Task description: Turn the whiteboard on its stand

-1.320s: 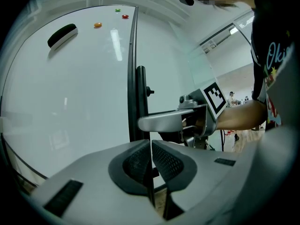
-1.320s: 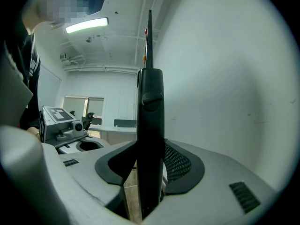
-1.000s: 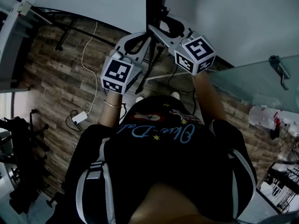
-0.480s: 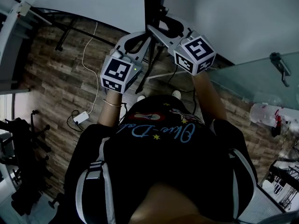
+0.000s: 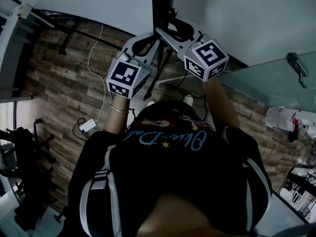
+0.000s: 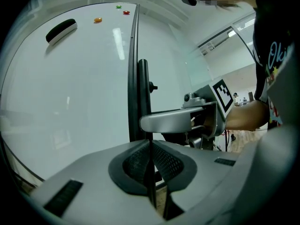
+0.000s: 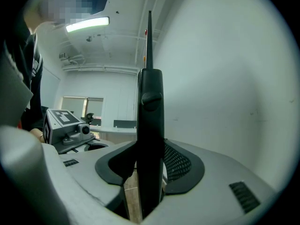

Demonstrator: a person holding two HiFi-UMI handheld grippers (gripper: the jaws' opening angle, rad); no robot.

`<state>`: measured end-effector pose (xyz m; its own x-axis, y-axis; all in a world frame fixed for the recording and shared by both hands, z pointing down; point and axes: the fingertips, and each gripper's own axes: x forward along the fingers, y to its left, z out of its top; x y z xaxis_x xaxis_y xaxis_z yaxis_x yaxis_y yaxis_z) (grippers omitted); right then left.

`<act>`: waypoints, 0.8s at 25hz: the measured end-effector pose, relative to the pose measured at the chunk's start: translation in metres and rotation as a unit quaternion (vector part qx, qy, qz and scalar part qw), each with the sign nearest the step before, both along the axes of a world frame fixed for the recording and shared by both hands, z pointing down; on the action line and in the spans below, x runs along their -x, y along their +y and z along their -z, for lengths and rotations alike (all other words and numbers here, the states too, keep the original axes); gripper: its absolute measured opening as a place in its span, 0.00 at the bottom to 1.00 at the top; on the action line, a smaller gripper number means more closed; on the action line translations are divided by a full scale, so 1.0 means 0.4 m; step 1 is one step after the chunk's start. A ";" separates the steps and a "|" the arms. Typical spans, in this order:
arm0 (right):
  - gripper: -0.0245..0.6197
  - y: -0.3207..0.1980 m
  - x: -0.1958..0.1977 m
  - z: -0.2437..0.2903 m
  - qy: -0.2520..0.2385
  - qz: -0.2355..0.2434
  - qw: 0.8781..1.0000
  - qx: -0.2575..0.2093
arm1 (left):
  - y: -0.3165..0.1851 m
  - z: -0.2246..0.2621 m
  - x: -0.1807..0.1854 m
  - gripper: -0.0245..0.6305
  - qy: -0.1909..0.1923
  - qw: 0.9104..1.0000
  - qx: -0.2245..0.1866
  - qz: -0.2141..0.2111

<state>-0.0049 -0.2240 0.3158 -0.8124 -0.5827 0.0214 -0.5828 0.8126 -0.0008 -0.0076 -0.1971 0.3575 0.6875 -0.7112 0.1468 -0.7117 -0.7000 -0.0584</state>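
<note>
Whiteboard [image 6: 70, 102] stands upright, its white face spreading to the left of the left tool [image 6: 151, 170], whose jaws are pressed almost together on the board's thin dark edge. Just beyond that tool rises a black upright bar [image 6: 143, 97] with a small knob on it. The right tool [image 7: 149, 172] is clamped on this bar, and a white surface fills the space to that tool's right. The two tools sit close together, angled toward each other at the same edge. High above the left tool and to its left, an eraser [image 6: 61, 30] and small coloured magnets [image 6: 97, 19] cling to the board. Below both tools lies a wood-plank floor [image 5: 64, 83] with a white cable [image 5: 91, 58] trailing across it.
</note>
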 end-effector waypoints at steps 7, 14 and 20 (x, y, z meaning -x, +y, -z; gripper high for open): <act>0.33 0.006 0.019 -0.008 -0.003 -0.011 1.000 0.000 | 0.004 -0.006 0.029 0.10 0.003 1.000 -0.003 -0.003; 0.33 0.005 -0.001 0.001 -0.006 -0.013 1.000 0.002 | -0.001 0.006 -0.002 0.12 0.004 1.000 -0.003 -0.015; 0.33 0.016 0.020 0.000 -0.003 -0.016 1.000 0.002 | 0.010 0.006 0.018 0.12 0.006 1.000 -0.005 -0.014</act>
